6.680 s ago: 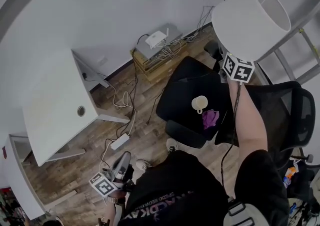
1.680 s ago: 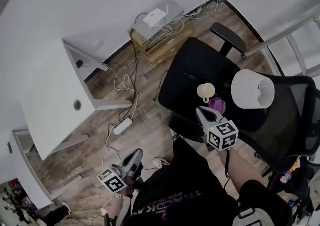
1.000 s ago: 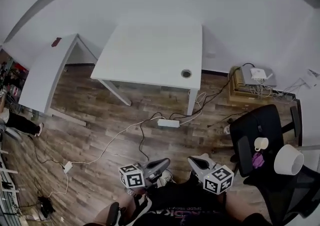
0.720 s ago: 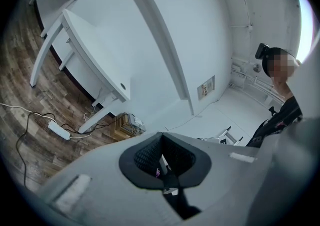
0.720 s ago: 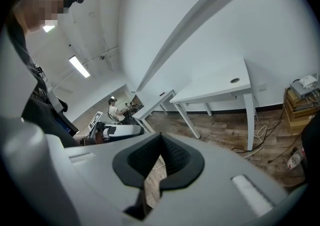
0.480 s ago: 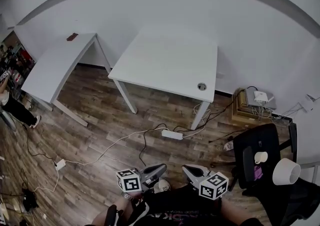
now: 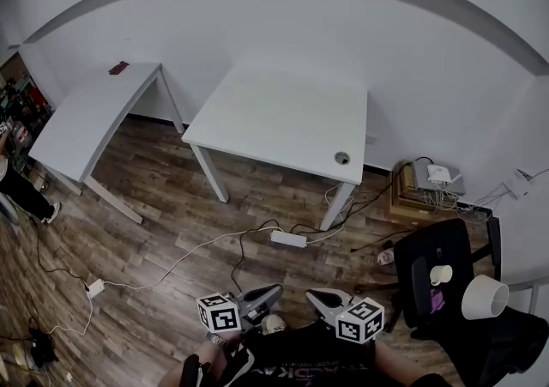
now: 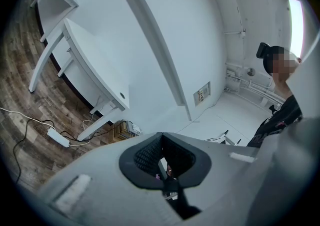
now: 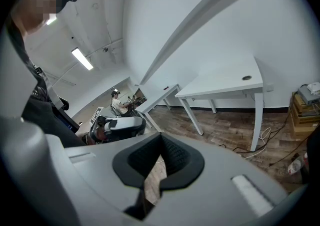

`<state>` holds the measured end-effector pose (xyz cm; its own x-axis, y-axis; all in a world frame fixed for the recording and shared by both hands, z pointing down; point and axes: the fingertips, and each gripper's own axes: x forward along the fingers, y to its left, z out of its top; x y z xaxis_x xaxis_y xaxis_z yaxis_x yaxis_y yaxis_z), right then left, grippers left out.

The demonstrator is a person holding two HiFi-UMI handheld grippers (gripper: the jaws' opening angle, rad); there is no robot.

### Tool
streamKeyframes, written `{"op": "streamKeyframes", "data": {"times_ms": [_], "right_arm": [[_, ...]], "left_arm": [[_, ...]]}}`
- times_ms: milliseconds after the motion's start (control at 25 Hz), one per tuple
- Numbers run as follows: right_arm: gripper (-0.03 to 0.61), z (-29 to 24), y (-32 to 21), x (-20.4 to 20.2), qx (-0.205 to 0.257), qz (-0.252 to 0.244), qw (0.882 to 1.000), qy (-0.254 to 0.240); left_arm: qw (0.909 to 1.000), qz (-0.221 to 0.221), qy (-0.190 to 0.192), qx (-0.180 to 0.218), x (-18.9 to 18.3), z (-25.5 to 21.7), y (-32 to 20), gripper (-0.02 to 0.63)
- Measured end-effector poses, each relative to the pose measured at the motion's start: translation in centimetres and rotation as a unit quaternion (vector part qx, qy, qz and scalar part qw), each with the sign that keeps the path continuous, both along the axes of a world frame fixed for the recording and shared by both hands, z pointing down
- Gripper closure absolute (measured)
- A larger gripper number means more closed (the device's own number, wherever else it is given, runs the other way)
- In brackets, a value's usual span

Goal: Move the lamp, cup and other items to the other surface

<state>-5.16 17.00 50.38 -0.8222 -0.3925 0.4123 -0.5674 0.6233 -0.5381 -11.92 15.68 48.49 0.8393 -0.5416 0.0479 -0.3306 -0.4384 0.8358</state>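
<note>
The white lampshade (image 7: 483, 297) lies on its side on the black office chair (image 7: 455, 244) at the lower right of the head view. A white cup (image 7: 440, 275) and a small purple item (image 7: 431, 299) sit on the chair's seat beside it. My left gripper (image 7: 276, 291) and right gripper (image 7: 312, 294) hang low in front of my body, side by side, both shut with nothing in them. They point toward the white table (image 7: 283, 115), far from the chair. In the gripper views the left gripper (image 8: 162, 162) and right gripper (image 9: 160, 157) show pads that meet.
A second white table (image 7: 86, 119) stands at the left. A power strip (image 7: 289, 238) and cables lie on the wood floor under the near table. A box with a router (image 7: 429, 181) sits by the wall. People (image 9: 117, 100) are in the far background.
Earlier my right gripper held the lamp above the chair; the lamp then lay on the chair. The view has swung from the chair to the tables, and both grippers have dropped low.
</note>
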Motion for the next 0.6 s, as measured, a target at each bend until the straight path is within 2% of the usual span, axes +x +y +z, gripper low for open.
{"op": "streamKeyframes", "data": {"times_ms": [600], "right_arm": [[0.574, 0.1, 0.8, 0.6, -0.001, 0.006, 1.000, -0.005]], "left_arm": [[0.9999, 0.005, 0.010, -0.003, 0.7, 0.2, 0.8, 0.617]]}}
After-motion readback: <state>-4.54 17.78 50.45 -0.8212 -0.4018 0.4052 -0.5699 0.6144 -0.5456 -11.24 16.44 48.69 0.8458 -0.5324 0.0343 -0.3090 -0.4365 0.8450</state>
